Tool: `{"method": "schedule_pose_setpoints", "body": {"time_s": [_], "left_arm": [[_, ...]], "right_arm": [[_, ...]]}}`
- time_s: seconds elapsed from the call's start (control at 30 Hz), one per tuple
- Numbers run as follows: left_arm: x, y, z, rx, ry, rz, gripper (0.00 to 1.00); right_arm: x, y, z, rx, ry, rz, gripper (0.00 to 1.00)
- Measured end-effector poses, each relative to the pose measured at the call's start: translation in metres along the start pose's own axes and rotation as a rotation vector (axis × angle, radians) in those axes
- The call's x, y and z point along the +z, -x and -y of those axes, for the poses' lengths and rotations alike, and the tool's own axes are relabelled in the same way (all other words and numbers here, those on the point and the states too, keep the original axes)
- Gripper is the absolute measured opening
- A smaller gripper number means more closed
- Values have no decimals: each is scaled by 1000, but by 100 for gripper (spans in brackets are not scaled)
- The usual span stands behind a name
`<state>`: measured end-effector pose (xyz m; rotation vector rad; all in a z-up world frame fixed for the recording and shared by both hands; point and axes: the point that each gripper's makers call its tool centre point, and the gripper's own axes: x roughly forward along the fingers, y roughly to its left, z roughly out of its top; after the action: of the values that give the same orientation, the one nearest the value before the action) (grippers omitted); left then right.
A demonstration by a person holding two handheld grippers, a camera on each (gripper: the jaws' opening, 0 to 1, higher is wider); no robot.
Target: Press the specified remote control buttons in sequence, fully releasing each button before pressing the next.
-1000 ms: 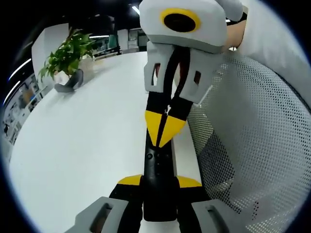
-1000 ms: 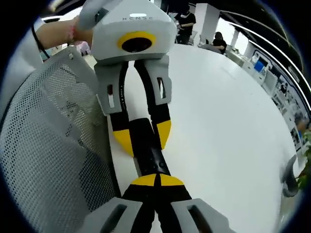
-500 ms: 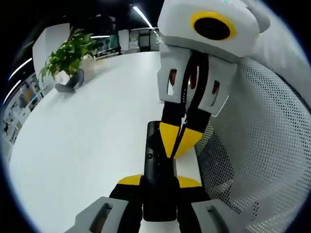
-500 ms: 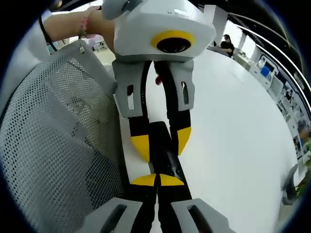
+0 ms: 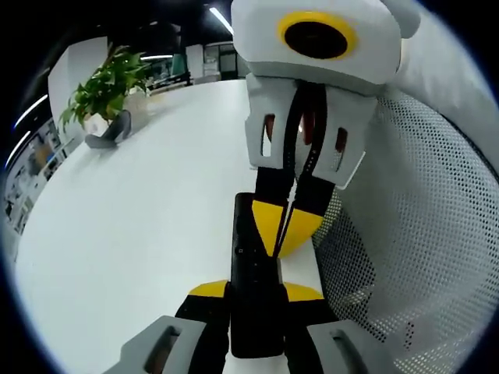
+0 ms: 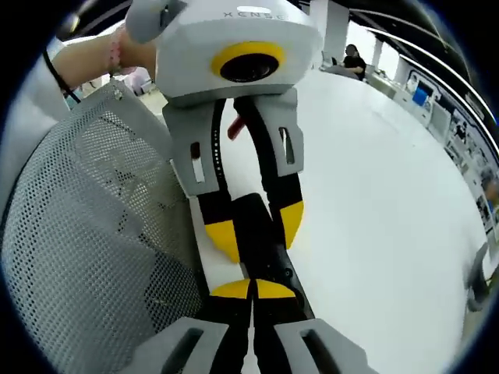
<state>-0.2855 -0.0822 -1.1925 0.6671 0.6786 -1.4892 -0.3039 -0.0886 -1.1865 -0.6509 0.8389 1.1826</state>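
Right tongs [image 5: 290,226] shifted slightly, tips on remote [image 5: 253,288], left tongs [image 6: 253,226] clamping it

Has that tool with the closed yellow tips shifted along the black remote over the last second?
Yes. In the left gripper view the right tool has slid down the remote, nearer the left tool gripping it.

raised letters reading "xense" stand on the grey top of the left gripper [image 6: 251,234], as seen in the right gripper view. no other text, number or sign is readable; the distant screens along the room's edge are too blurred.
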Motion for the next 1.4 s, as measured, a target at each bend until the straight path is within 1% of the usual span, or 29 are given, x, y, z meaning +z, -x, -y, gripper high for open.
{"method": "schedule_pose_setpoints", "body": {"time_s": [0.03, 0.07, 0.1, 0.17, 0.27, 0.3, 0.37, 0.4, 0.47, 0.57, 0.7, 0.83, 0.9, 0.93, 1.0, 1.07, 1.13, 1.23, 1.4], "left_arm": [[0, 0, 0, 1, -2, -1, 24], [0, 0, 0, 2, -5, -3, 24], [0, 0, 1, 0, -5, -7, 24], [0, -1, 1, 1, -6, -7, 24], [0, -1, 0, 0, -6, -5, 24], [0, -2, 0, 0, -6, -5, 24], [0, -2, 0, 0, -5, -5, 24], [0, -2, 0, 0, -5, -4, 24], [0, -2, 0, 0, -6, -4, 24], [0, -2, 0, 0, -6, -5, 24], [0, -1, 0, -1, -7, -5, 24], [0, -1, 1, -3, -11, -11, 24], [1, -1, 1, -3, -12, -12, 24], [1, -1, 1, -3, -12, -12, 24], [1, -1, 1, 0, -10, -11, 24], [1, -1, 1, 2, -7, -8, 24], [1, -1, 1, 2, -9, -6, 24], [1, 0, 1, -2, -15, -3, 24], [2, 0, 1, 1, -9, 5, 24]], "right_arm": [[0, 0, 0, -10, 13, -1, 0], [0, 1, -1, -26, 44, -6, 0], [-1, 1, -1, -27, 64, -15, 0], [0, 0, -2, -33, 74, -21, 0], [0, 2, 3, -40, 61, -20, 0], [2, 4, 9, -65, 50, -8, 0], [2, 7, 18, -96, 56, -7, 0], [3, 7, 20, -95, 50, -2, 0], [5, 6, 18, -68, 35, 12, 0], [4, 3, 15, -61, 85, -15, 0], [5, 2, 18, -55, 55, -22, 0], [5, 1, 18, -42, 60, -45, 0], [5, 0, 17, -48, 79, -72, 0], [4, 0, 17, -53, 119, -95, 0], [4, -1, 17, -53, 142, -116, 0], [5, -1, 18, -51, 132, -123, 0], [4, 0, 19, -43, 105, -123, 0], [3, 1, 19, -36, 67, -96, 0], [5, 1, 20, -8, 58, -93, 0]]}}
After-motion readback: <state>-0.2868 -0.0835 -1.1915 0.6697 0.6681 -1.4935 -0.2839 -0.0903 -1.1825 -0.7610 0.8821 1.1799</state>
